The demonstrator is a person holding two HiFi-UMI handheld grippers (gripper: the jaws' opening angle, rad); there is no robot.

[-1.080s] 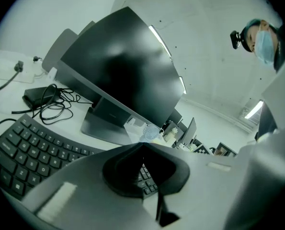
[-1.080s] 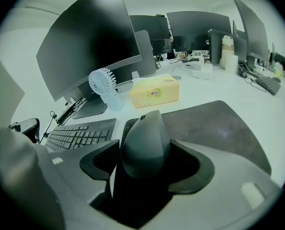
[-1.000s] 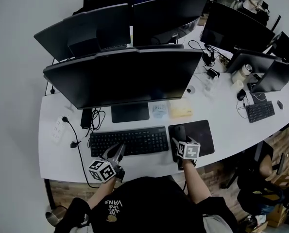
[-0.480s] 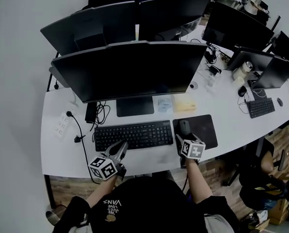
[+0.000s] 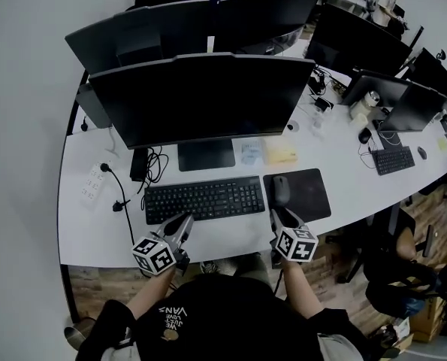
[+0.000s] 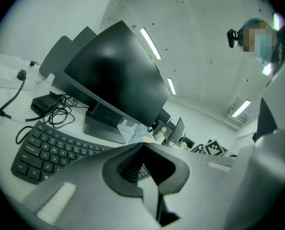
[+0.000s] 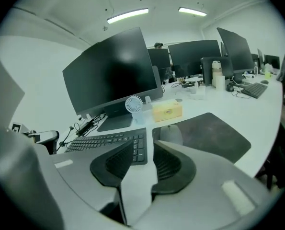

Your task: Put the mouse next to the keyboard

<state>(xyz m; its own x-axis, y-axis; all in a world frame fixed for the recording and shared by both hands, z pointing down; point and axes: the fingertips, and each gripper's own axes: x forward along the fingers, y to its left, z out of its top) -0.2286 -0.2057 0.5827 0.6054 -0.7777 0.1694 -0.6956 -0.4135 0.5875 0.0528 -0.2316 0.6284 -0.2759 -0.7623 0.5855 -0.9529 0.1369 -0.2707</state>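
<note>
At the left of the frame, on the white table (image 5: 88, 235): one power strip (image 5: 94, 183), cable attached.
Lower left: left tool (image 5: 184, 222), jaw tips together, nothing held, poised at the near edge of the keyboard (image 5: 203, 199).
Centre: keyboard, black, lying below the monitor (image 5: 200, 100).
Right of centre: mouse (image 5: 281, 190), on the left margin of the dark mouse pad (image 5: 307, 194), just beside the keyboard's right end.
Below it: right tool (image 5: 277, 215), jaws a narrow gap apart, empty, pointed at the mouse and just short of it.

Handling note: the gap looked too narrow for the mouse. The tool would likely need to widen, straddle the flanks squarely and close gently. Little travel appeared to remain.

Containers: one yellowish box (image 5: 281, 155) behind the pad, contents not discernible.
</note>
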